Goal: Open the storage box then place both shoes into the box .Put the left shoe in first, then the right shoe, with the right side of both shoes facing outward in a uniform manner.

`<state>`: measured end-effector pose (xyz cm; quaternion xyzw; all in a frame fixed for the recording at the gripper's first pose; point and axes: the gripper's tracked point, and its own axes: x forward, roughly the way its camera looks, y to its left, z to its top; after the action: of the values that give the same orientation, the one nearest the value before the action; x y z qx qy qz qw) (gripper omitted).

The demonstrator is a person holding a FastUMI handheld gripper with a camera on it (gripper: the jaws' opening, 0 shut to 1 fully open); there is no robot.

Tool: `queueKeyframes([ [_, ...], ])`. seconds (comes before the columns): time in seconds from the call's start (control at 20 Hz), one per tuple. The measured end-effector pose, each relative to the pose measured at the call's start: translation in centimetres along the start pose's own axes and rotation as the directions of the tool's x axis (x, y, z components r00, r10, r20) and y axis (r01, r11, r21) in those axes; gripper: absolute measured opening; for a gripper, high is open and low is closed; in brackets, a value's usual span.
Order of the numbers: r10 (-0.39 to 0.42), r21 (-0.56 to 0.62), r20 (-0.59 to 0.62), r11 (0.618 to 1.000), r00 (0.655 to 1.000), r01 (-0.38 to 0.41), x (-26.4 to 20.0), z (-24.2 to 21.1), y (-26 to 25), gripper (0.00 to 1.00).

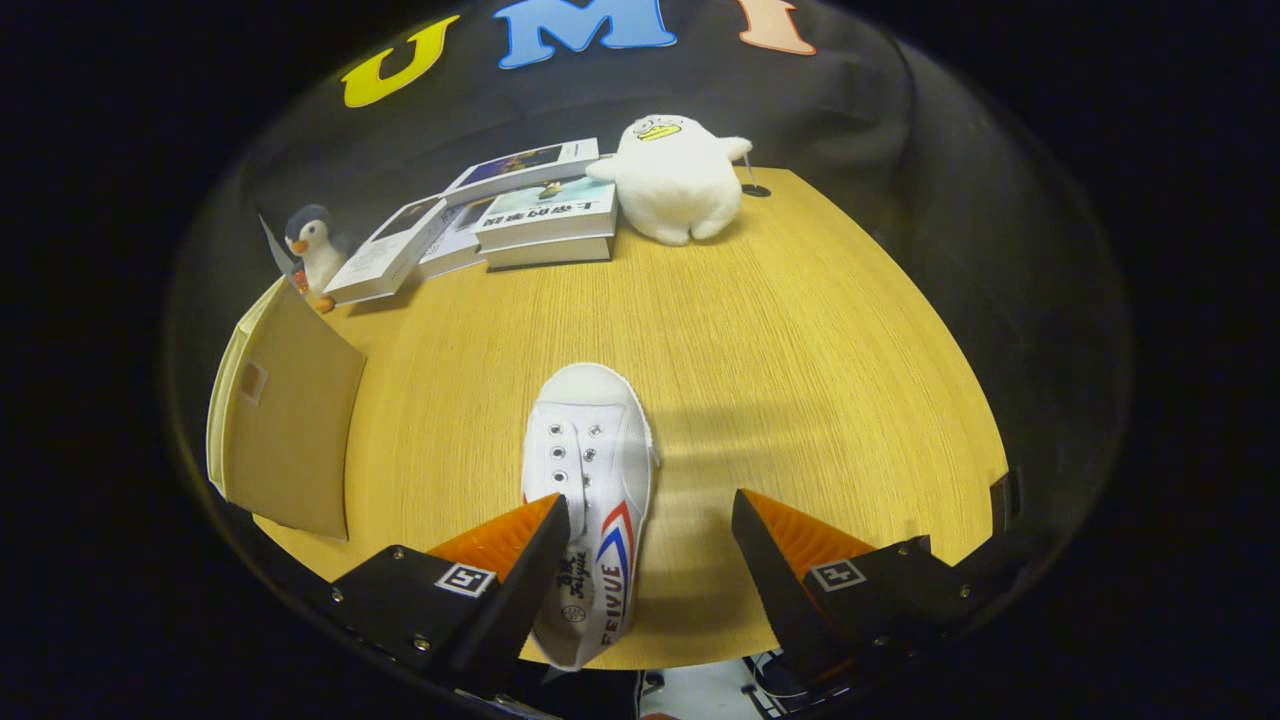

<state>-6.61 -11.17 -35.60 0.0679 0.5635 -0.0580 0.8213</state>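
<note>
1. Fingers first: we see the gripper (650, 520) with its two fingers wide apart and nothing pressed between them. The left finger overlaps the shoe's inner edge in this view; we cannot tell whether it touches it. The right finger stands well clear of the shoe, with bare table between.

2. Between the fingers, nearer the left one, lies the white shoe (590, 480). Its heel end reaches back under the gripper and its rounded toe points straight ahead, so its long axis runs along the fingers' own direction, not across them.

3. That is the relation the coming move turns on, as we judge it: the fingers straddle the shoe's width, but off-centre. A small shift to the left would put the shoe midway in the gap before any closing, so both fingers could meet its sides.

4. The shoe rests on the wooden table (800, 330); the side with the coloured stripes faces the right finger.

5. Further out, off to the left of the left finger, we see the storage box (285, 410), a tan flat-faced thing at the table's edge. Whether its lid is open we cannot tell.

6. Beyond lie a spread of books (520, 215), with a small penguin toy (312, 245) beside them on the left.

7. A white plush toy (675, 180) sits just right of the books, farthest from us.
</note>
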Motion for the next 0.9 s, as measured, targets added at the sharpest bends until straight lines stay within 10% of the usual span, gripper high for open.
queueKeyframes([
  [0.6, -0.004, -0.033, -0.116, 0.999, 0.993, 0.0, 2.6, -2.8, 1.2, 0.97],
  [0.9, 0.034, -0.04, -0.131, 0.998, 0.991, -0.04, 2.8, -2.9, 2.6, 0.46],
])
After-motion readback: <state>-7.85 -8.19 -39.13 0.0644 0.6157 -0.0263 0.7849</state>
